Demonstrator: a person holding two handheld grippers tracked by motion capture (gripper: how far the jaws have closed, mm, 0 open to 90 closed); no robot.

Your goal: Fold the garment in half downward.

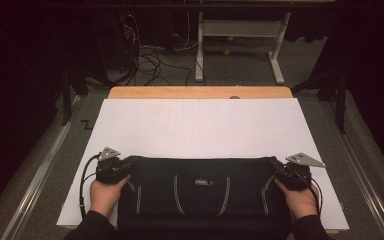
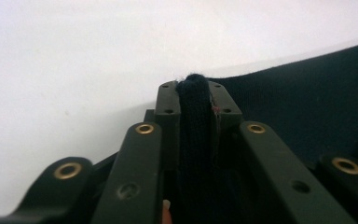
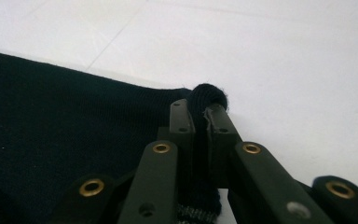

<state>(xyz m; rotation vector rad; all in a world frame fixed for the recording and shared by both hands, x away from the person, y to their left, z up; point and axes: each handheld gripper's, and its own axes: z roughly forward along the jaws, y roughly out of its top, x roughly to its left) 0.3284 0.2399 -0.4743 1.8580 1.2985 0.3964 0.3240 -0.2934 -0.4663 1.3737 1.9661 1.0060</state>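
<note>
A black knit garment (image 1: 200, 192) with thin pale stripes lies folded flat at the near edge of the white sheet (image 1: 200, 125). My left gripper (image 1: 129, 162) is at its far left corner, held in a person's hand. In the left gripper view that gripper (image 2: 194, 88) is shut on a fold of the dark fabric (image 2: 307, 107), which bulges out past the tips. My right gripper (image 1: 275, 163) is at the far right corner. Its jaws (image 3: 198, 107) pinch a rolled edge of the fabric (image 3: 51, 130) in the same way.
The white sheet covers a wooden table (image 1: 200, 92) and stretches bare beyond the garment to the far edge. Past the table, on the grey floor, are a metal desk frame (image 1: 240, 45) and a tangle of cables (image 1: 150, 60). Dark curtains stand on both sides.
</note>
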